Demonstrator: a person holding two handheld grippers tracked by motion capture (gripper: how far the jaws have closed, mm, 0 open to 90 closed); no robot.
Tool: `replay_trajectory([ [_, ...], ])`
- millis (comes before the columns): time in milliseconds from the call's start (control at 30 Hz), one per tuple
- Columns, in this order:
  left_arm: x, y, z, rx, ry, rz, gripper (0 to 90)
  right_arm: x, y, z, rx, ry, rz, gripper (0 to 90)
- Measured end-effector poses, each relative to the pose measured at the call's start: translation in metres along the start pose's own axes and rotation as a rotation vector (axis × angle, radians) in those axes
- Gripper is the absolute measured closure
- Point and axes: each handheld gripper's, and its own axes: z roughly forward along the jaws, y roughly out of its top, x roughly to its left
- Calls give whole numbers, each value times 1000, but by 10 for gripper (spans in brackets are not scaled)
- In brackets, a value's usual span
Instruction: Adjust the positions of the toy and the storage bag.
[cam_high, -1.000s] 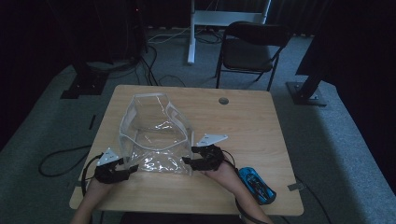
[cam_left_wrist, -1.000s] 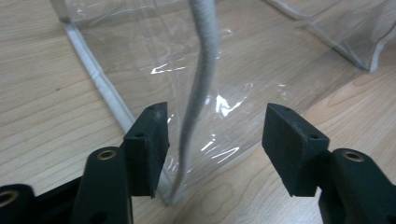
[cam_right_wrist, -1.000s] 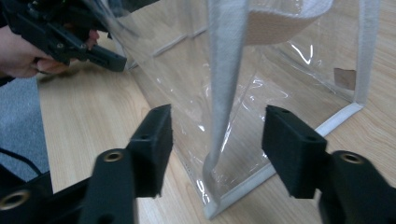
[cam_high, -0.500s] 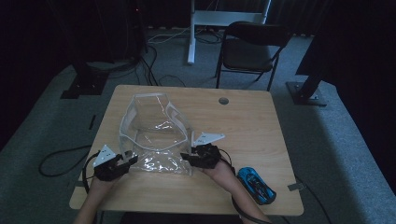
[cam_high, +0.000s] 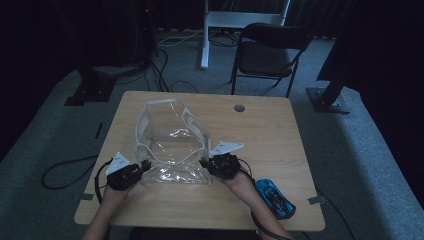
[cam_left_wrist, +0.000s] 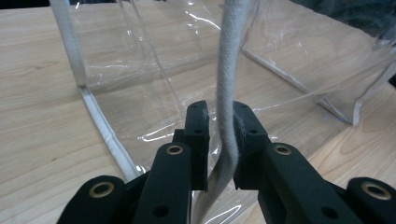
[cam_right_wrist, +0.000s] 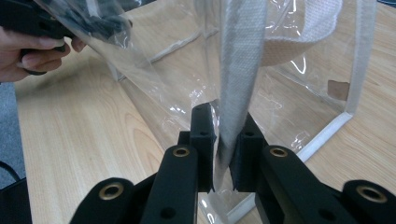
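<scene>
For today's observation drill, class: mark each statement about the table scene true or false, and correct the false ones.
1. The left claw is shut on a strap of the clear bag. True.
2. The right claw hangs open above the bag. False: it is shut on the bag's strap and plastic.
3. The bag lies on a wooden table. True.
4. A blue toy car sits inside the bag. False: it lies on the table beside the person's right forearm.
5. A red stool stands beyond the table. False: a dark folding chair stands there.
</scene>
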Motion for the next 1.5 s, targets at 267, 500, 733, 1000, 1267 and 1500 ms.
replay_trajectory([
  [267,-8,7,13,12,-22,13,836,-14,-6,-11,4,-28,19,827],
  [500,-22,21,35,40,-63,57,846,-32,-14,-28,-4,-69,52,833],
  [733,-35,33,57,51,-99,76,847,-51,-26,-43,-21,-106,89,833],
  [1000,-51,41,76,56,-136,83,847,-65,-39,-62,-33,-147,123,833],
  [1267,-64,49,93,62,-158,100,847,-77,-48,-78,-36,-189,143,832],
  [1500,-73,55,107,63,-169,109,847,-86,-55,-87,-41,-212,164,833],
])
